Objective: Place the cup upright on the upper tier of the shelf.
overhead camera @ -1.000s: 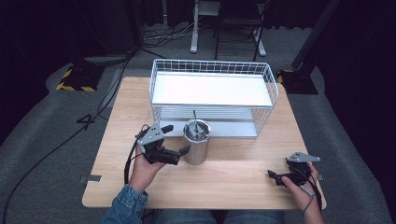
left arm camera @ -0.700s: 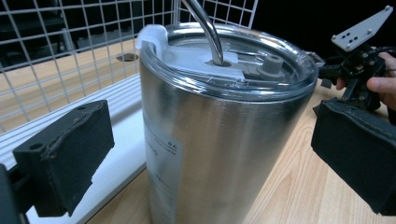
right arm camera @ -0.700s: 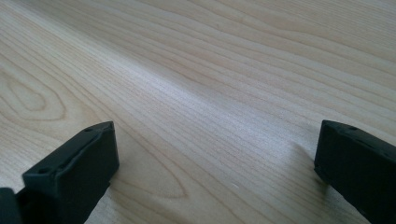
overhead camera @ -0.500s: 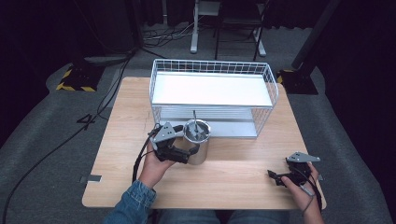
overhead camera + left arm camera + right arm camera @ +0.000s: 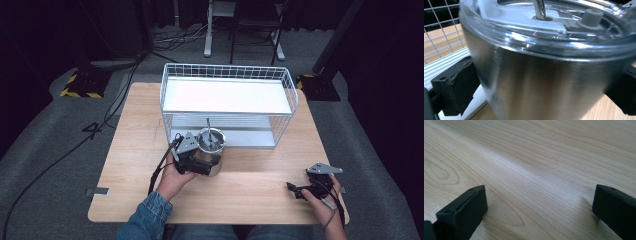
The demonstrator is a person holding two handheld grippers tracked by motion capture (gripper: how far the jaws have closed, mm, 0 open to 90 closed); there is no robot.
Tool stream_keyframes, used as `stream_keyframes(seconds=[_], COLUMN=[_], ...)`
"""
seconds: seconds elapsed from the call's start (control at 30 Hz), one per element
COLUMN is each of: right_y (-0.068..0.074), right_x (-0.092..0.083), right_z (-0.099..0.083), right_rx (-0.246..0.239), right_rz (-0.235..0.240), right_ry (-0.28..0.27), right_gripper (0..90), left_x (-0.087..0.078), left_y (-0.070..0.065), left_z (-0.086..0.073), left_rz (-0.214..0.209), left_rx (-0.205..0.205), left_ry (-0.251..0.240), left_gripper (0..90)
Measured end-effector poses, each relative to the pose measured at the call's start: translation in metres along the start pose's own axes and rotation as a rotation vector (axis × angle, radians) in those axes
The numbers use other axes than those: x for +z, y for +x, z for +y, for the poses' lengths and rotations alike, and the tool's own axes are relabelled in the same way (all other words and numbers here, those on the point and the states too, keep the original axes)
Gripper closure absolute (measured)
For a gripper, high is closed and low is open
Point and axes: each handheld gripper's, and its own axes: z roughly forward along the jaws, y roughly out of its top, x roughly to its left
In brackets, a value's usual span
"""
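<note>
A stainless steel tumbler (image 5: 211,150) with a clear lid and a metal straw (image 5: 208,128) stands on the wooden table (image 5: 135,135), just in front of the wire rack. My left gripper (image 5: 208,163) reaches around it from the left. In the left gripper view the tumbler (image 5: 549,82) sits between the two black jaws, which stand wide apart close to its wall; the left gripper (image 5: 540,86) is open. My right gripper (image 5: 296,190) rests near the table's front right corner. It is open (image 5: 539,207) over bare wood, with nothing between its fingers.
A white wire rack (image 5: 227,67) with a white upper shelf and a lower shelf takes up the back middle of the table. Bare wood lies to its left, along the front and between the two grippers. A cable trails from the left gripper.
The left gripper has moved right from beside the tumbler until its jaws flank it. The tumbler and the right gripper have stayed put.
</note>
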Motion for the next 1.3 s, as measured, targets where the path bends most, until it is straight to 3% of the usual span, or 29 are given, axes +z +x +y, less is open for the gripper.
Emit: stream_keyframes(seconds=[0.37,0.53,0.6,0.73,1.3], right_y=[0.001,0.001,0.001,0.001,0.001], right_x=[0.0,0.0,-0.001,-0.001,-0.001], right_z=[-0.001,-0.001,-0.001,-0.001,-0.001], right_rx=[-0.001,-0.002,-0.002,-0.003,-0.007], right_rz=[0.004,0.005,0.004,0.004,0.003], right_ry=[-0.001,-0.001,-0.001,-0.002,-0.002], right_gripper=[0.0,0.0,0.0,0.1,0.4], left_x=[0.013,0.014,0.015,0.015,0.013], left_y=[-0.003,-0.006,-0.006,-0.008,-0.012], left_z=[-0.006,-0.013,-0.015,-0.014,-0.013], left_rz=[0.04,0.071,0.076,0.091,0.066], left_rx=[-0.027,0.035,0.022,0.035,0.04], left_ry=[0.014,-0.003,-0.01,-0.013,0.005], left_gripper=[0.0,0.6,0.9,3.1,3.7])
